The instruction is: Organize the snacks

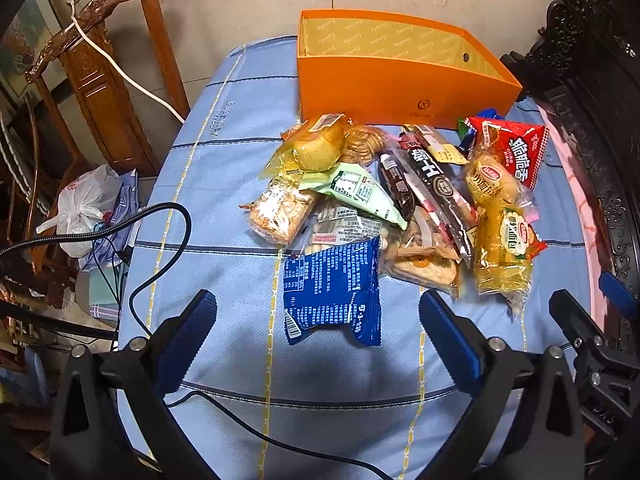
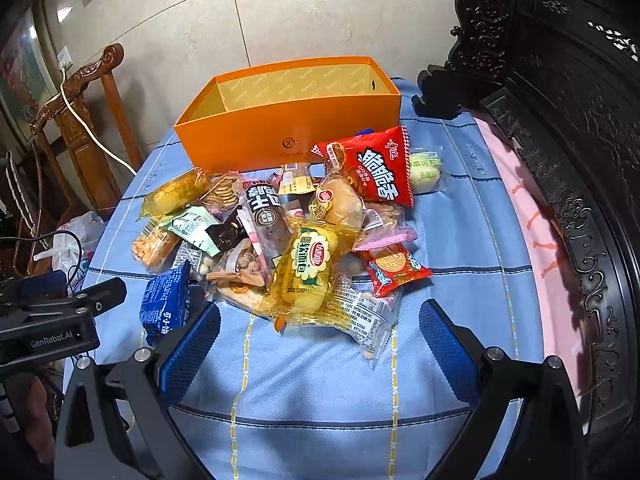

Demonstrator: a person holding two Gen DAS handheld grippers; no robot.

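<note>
- Left wrist view: the left gripper (image 1: 318, 320) hangs over the blue striped cloth (image 1: 224, 200) with its jaws spread wide and nothing between them. The blue packet (image 1: 334, 290) lies flat just ahead, at the near edge of the snack pile (image 1: 400, 200). The orange box (image 1: 400, 76) stands open and looks empty behind the pile.
- To start well, I would close on the blue packet by its near edge, since it lies loose and apart from the overlapped wrappers, then lift it clear before carrying it to the box.
- Right wrist view: the right gripper (image 2: 320, 326) is also spread and empty, its fingers flanking the yellow bread packet (image 2: 306, 270), the closest thing to grasp.
- Only this view shows the pale green wrapped cake (image 2: 426, 168) beside the red crisp bag (image 2: 370, 166), and the small red biscuit packet (image 2: 394, 268); the left view alone shows the black cable (image 1: 160, 248) trailing over the cloth.
</note>
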